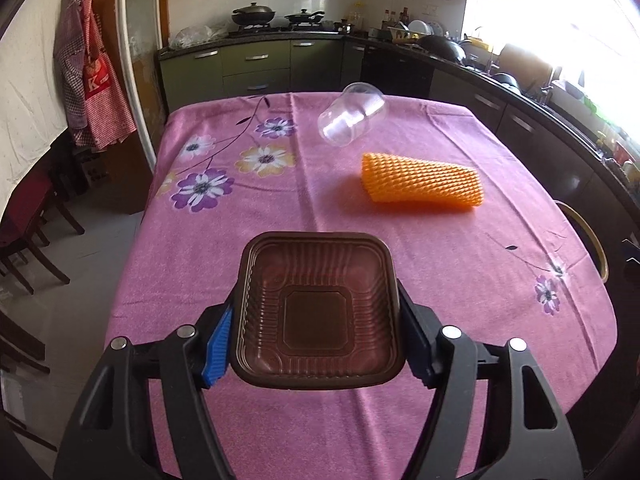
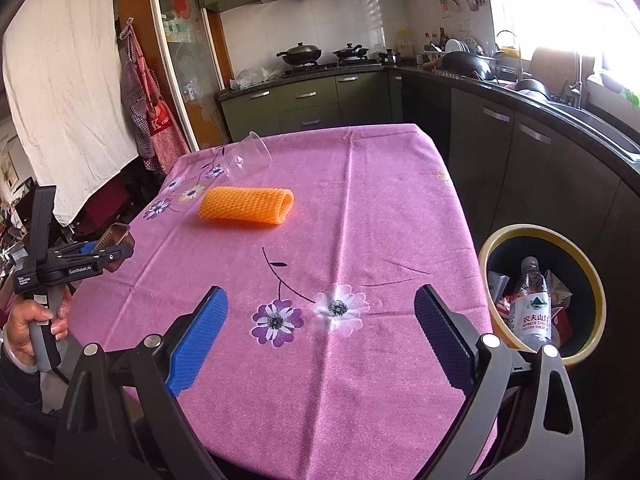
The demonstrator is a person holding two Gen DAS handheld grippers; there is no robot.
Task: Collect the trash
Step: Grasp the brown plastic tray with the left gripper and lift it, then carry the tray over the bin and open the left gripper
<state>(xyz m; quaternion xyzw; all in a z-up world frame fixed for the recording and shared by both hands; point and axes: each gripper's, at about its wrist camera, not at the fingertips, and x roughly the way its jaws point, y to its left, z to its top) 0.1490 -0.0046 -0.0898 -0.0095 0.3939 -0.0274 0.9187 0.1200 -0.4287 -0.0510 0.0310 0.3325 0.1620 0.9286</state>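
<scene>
At the left edge of the table [image 2: 360,208] our left gripper [image 1: 316,332] clamps a brown plastic tray [image 1: 318,312] by its two sides, held clear of the pink cloth. We judge the thin walls could buckle or slip from the pads if we tilt the tray too far on the way across. Further in, toward the far left corner, a clear cup [image 1: 352,120] lies on its side, and just nearer us an orange foam sleeve [image 1: 420,182] lies flat; both could roll or get knocked if we sweep low over them. Our right gripper [image 2: 320,340] hangs wide and empty above the near edge. Past the right edge stands the bin [image 2: 492,248], already holding a water bottle [image 2: 534,304] and some crumpled wrappers.
</scene>
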